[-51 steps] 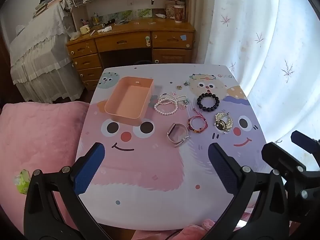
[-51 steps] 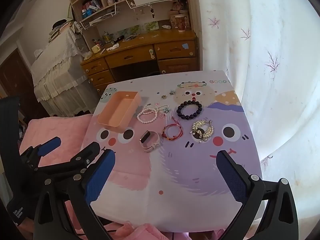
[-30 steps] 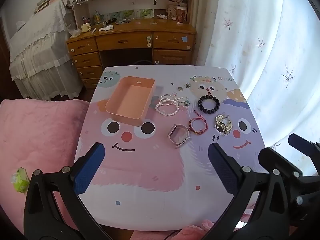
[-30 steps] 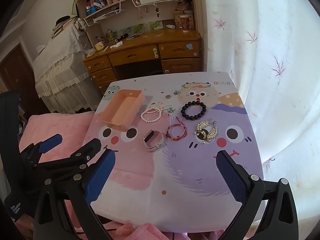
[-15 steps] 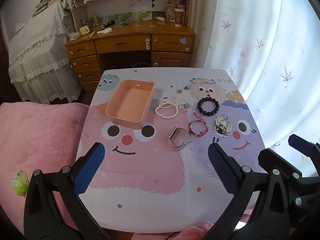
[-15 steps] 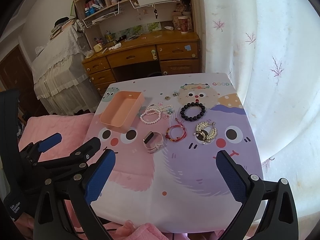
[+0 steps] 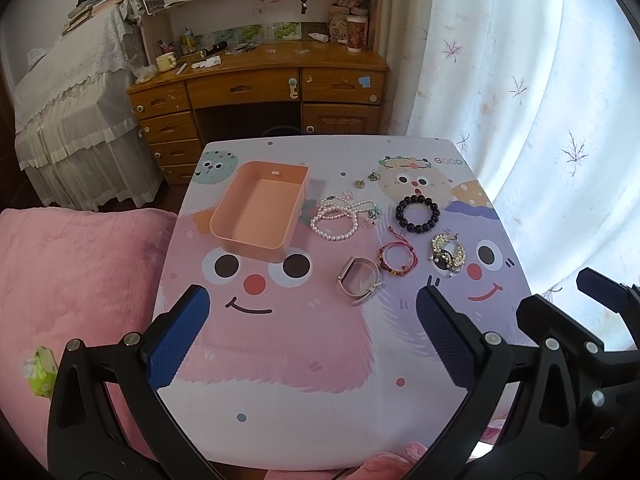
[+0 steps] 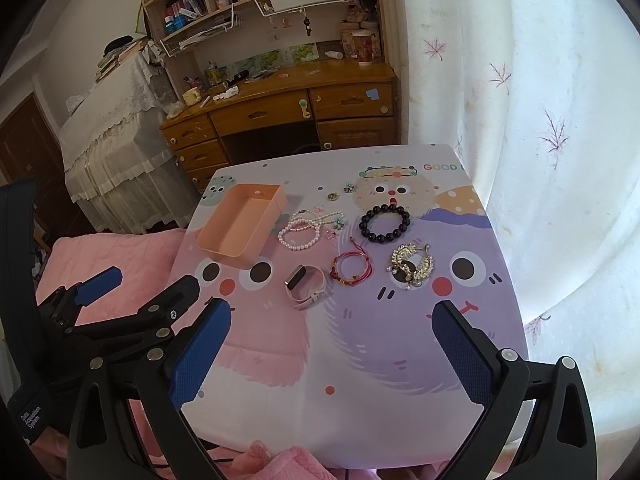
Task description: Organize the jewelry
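An empty peach tray (image 7: 260, 210) (image 8: 240, 224) sits on the cartoon-printed table (image 7: 280, 352) (image 8: 360, 352). To its right lie a pearl necklace (image 7: 340, 216) (image 8: 304, 232), a black bead bracelet (image 7: 417, 212) (image 8: 385, 224), a red cord bracelet (image 7: 398, 258) (image 8: 351, 267), a gold brooch (image 7: 448, 254) (image 8: 412, 266) and a pink watch (image 7: 360, 280) (image 8: 306, 286). Small charms (image 7: 366, 180) (image 8: 340, 193) lie farther back. My left gripper (image 7: 310, 340) (image 8: 136, 284) and right gripper (image 8: 332, 348) (image 7: 568, 296) both hang open over the near edge, holding nothing.
A pink blanket (image 7: 80, 280) (image 8: 112, 256) lies left of the table. Behind the table stands a wooden desk (image 7: 260, 92) (image 8: 280, 116) with drawers; a lace-covered bed (image 7: 72, 112) is at far left. White curtains (image 7: 540, 100) (image 8: 540, 120) hang on the right.
Both cameras shifted only slightly; the table and jewelry drifted a little in view. Both grippers stay open and nothing on the table has moved.
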Demonstrator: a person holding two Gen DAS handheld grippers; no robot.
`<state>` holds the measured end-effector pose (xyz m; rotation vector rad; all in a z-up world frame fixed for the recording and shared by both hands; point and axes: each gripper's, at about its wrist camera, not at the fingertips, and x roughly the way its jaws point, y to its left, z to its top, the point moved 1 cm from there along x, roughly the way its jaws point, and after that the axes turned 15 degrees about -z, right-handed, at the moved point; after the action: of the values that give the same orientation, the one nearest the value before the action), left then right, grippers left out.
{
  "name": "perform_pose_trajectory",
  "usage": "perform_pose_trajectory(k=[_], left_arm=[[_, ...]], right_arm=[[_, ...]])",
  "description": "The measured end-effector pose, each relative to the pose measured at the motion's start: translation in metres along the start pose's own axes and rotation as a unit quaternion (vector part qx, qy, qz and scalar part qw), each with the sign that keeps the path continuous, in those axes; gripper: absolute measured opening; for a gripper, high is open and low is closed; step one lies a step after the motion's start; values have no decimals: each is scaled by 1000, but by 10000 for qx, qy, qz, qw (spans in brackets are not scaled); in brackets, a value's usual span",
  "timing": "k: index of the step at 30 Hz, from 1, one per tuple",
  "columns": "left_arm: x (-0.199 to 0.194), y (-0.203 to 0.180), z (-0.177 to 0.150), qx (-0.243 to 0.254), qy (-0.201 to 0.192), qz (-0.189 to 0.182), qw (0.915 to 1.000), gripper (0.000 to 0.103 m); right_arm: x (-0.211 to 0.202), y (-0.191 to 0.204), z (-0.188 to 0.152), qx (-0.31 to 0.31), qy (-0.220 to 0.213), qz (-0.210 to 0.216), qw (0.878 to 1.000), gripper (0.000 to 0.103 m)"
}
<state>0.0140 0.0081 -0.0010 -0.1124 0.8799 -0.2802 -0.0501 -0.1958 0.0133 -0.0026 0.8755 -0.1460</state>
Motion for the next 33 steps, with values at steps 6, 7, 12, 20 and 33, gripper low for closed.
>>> perform_pose_trajectory(k=[6, 7, 12, 20, 33], left_arm=[[0, 0, 0, -4, -3, 6, 10000, 103], [0, 0, 0, -6, -3, 3, 10000, 103], [1, 0, 1, -2, -6, 8, 10000, 103], [4, -1, 2, -9, 49, 27, 10000, 103], [22, 20, -9, -126, 414, -228, 9988, 103]], right_arm=[[1, 1, 0, -7, 1, 5, 10000, 102], [1, 1, 0, -7, 2, 2, 10000, 102], [1, 2, 0, -5, 0, 1, 10000, 102], [3, 3, 2, -13, 43, 14, 10000, 102], [11, 14, -9, 2, -15, 16, 10000, 101]])
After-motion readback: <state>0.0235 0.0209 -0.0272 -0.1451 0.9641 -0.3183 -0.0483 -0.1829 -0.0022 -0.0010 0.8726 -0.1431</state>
